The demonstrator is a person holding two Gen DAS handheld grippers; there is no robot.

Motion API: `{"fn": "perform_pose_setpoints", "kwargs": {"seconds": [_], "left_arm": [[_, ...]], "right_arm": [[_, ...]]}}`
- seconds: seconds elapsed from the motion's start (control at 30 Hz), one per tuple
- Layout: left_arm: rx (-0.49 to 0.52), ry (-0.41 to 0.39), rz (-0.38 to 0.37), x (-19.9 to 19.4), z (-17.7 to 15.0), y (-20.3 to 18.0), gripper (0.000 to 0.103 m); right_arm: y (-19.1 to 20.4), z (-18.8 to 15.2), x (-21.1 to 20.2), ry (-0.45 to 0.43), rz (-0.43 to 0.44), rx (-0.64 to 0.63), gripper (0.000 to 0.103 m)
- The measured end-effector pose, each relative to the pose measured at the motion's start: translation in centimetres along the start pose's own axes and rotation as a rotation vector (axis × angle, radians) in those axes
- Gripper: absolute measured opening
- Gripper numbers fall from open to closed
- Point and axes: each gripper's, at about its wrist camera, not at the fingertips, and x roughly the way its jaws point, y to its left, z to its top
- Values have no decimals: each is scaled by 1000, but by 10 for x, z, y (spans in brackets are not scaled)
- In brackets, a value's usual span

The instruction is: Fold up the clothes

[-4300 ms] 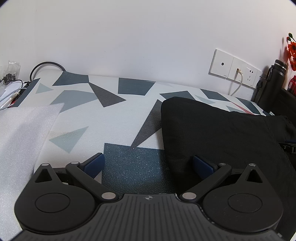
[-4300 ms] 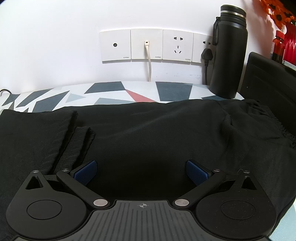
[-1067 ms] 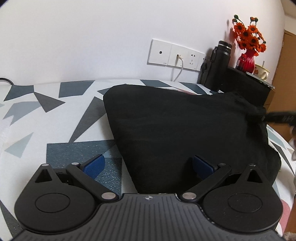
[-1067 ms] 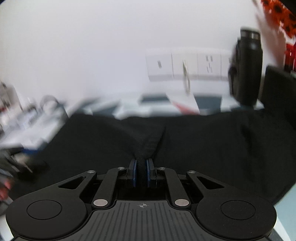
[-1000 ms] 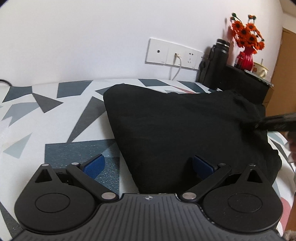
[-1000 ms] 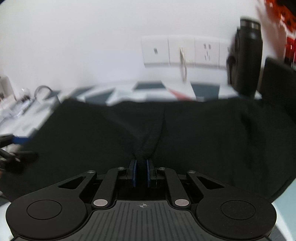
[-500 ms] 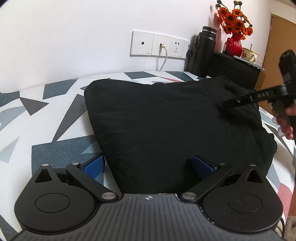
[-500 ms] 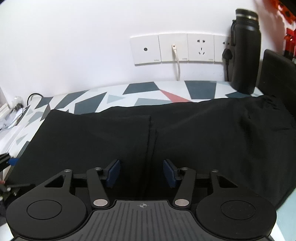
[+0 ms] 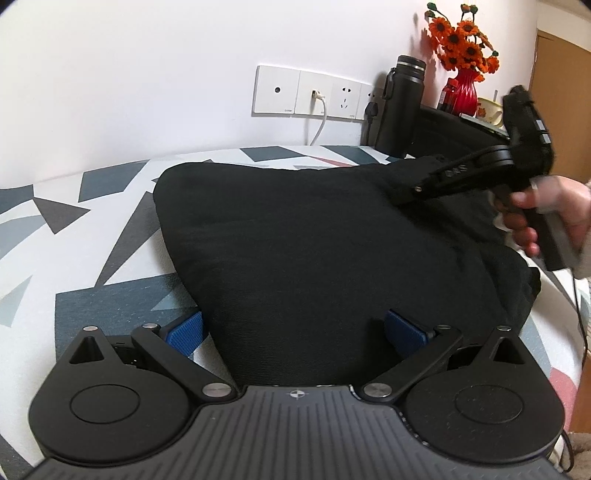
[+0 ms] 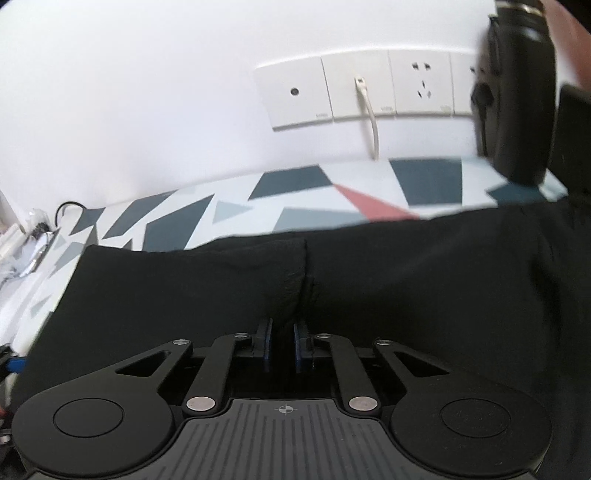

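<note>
red vase (image 9: 466,90) holds orange flowers (image 9: 461,35) at 1 o'clock. left gripper (image 9: 295,332) spread wide over black fabric garment (image 9: 314,240); right gripper (image 10: 282,345) pinching its fold.

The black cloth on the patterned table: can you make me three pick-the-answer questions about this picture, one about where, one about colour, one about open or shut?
1. Where is the tall black flask?
A. by the wall sockets
B. on the black cloth
C. on the floor

2. What colour are the flowers?
A. blue
B. orange
C. white

3. How is the left gripper?
A. shut on the cloth
B. open
C. out of view

Answers: 1 A, it stands beside the white wall sockets; 2 B, orange blooms in a red vase; 3 B, its blue pads sit wide apart over the black cloth.
</note>
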Motion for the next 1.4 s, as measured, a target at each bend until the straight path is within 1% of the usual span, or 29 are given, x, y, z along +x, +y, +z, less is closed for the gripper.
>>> {"fn": "perform_pose_setpoints", "kwargs": {"seconds": [0.1, 0.23, 0.27, 0.3, 0.33, 0.43, 0.53, 0.63, 0.77, 0.8, 0.87, 0.9, 0.93, 1.0, 1.13, 1.4], "left_arm": [[-9, -6, -8, -1, 0, 2, 103], [-16, -4, -3, -1, 0, 4, 103], [-16, -2, -7, -1, 0, 4, 103], [-10, -1, -8, 0, 0, 3, 103], [-2, 0, -9, 0, -1, 1, 103], [19, 4, 0, 1, -2, -3, 103], [13, 4, -3, 1, -1, -2, 103], [13, 6, -2, 2, -1, -3, 103], [12, 5, -2, 2, -1, -3, 103], [10, 4, -3, 2, -1, -3, 103], [9, 3, -3, 1, -1, -3, 103], [9, 2, -3, 2, -1, -3, 103], [8, 2, -3, 2, -1, -3, 103], [5, 0, -4, 1, -1, -3, 103], [-1, -5, -10, 0, -2, -2, 103], [-1, -9, -21, 0, -2, -2, 103]], "right_arm": [[-3, 2, 8, 1, -12, 2, 10], [-6, -5, 0, -7, -16, 2, 11], [-8, -7, -4, -17, -26, 12, 15], [-11, -9, -9, -29, -37, 23, 29], [-13, -11, -13, -41, -49, 33, 32], [-16, -18, -37, -41, -3, 63, 32], [-14, -30, -63, 3, 75, 70, 35], [-10, -47, -81, 50, 119, 78, 39], [-5, -69, -89, 117, 111, 81, 49], [-5, -73, -91, 114, 114, 85, 50], [-5, -81, -95, 100, 125, 95, 48], [-4, -84, -97, 93, 127, 97, 35], [-4, -86, -99, 86, 131, 101, 25], [-5, -90, -106, 50, 128, 114, 15], [-8, -95, -120, -12, 117, 135, 10], [-20, -101, -134, -41, 93, 160, 10]]}}
